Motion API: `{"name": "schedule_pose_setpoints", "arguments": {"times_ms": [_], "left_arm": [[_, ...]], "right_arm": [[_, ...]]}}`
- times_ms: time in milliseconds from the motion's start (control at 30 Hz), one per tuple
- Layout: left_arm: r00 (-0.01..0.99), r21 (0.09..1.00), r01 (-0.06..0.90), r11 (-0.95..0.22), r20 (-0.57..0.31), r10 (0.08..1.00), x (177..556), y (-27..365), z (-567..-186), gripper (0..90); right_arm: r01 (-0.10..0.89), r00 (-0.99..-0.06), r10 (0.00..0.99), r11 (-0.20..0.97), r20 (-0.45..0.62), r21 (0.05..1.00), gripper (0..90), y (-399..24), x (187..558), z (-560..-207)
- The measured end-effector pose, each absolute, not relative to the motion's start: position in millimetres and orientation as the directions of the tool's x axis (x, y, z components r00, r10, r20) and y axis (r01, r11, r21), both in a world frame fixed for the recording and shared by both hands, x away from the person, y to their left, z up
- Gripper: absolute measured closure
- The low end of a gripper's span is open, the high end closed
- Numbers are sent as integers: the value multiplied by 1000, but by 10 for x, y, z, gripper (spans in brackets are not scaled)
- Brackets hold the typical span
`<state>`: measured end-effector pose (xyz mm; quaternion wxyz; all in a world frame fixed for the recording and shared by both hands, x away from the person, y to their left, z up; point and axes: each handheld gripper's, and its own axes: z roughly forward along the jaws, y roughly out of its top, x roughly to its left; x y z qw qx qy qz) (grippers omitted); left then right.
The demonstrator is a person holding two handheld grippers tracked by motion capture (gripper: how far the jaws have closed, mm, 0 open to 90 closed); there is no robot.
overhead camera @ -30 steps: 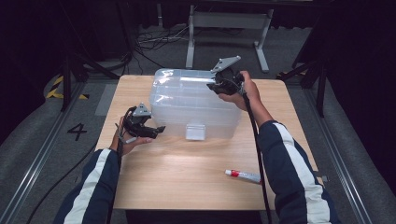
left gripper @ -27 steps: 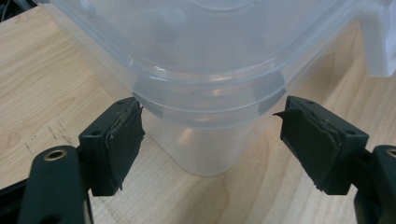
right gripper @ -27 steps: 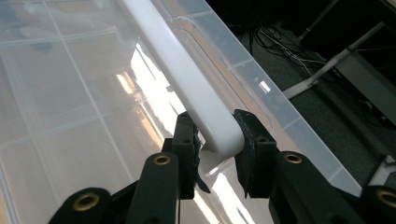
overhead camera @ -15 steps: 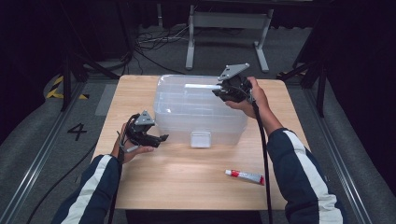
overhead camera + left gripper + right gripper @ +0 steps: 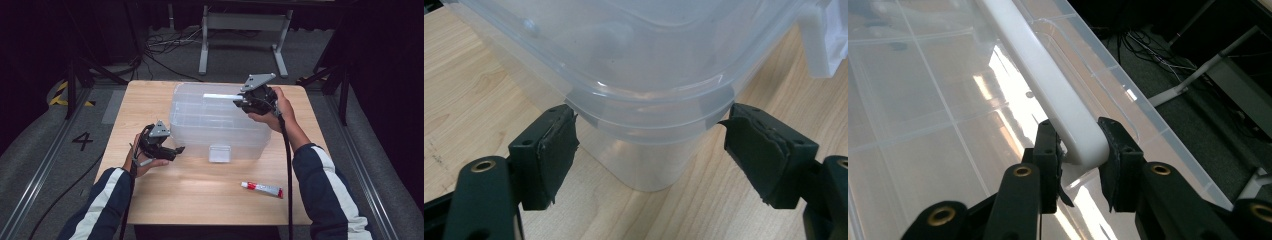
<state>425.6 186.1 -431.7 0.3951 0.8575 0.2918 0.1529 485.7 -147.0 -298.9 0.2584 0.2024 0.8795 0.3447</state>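
Observation:
A clear plastic storage box (image 5: 220, 125) with a lid stands on the wooden table (image 5: 200, 205). A white handle bar (image 5: 217, 95) runs across the lid's far side. My right gripper (image 5: 238, 102) is shut on the right end of that handle (image 5: 1058, 95), with a pad pressing on each side, as the right gripper view (image 5: 1080, 150) shows. My left gripper (image 5: 177, 150) sits low at the box's front left corner. In the left gripper view (image 5: 649, 145) its jaws stand wide, and the pad tips (image 5: 556, 135) touch the rim of the rounded corner (image 5: 649, 115) on both sides.
A small red and white tube (image 5: 262, 188) lies on the table in front of the box, to the right. A white latch (image 5: 220, 152) hangs on the box's front wall. Dark floor, cables and a metal stand lie beyond the table's far edge.
The box has shifted to the right and toward the person's side of the table. Both grippers moved along with it, each staying at its place on the box.

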Motion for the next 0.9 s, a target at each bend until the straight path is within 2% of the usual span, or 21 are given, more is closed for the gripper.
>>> {"name": "schedule_pose_setpoints", "arguments": {"times_ms": [433,600,767,900], "left_arm": [[792,769,369,-522,34,610,4248,1786,-4319,221],[801,777,355,-520,34,598,4223,1826,-4321,252],[821,743,339,-577,66,568,4099,1857,-4376,276],[823,725,370,-580,34,567,4022,1955,-4483,256]], "right_arm": [[183,-780,543,673,-311,717,724,-1573,4784,-2993],[182,-779,545,671,-311,718,726,-1588,4769,-2996],[176,-780,541,671,-314,720,726,-1595,4772,-2999],[173,-783,539,668,-310,724,727,-1602,4777,-3002]]}}
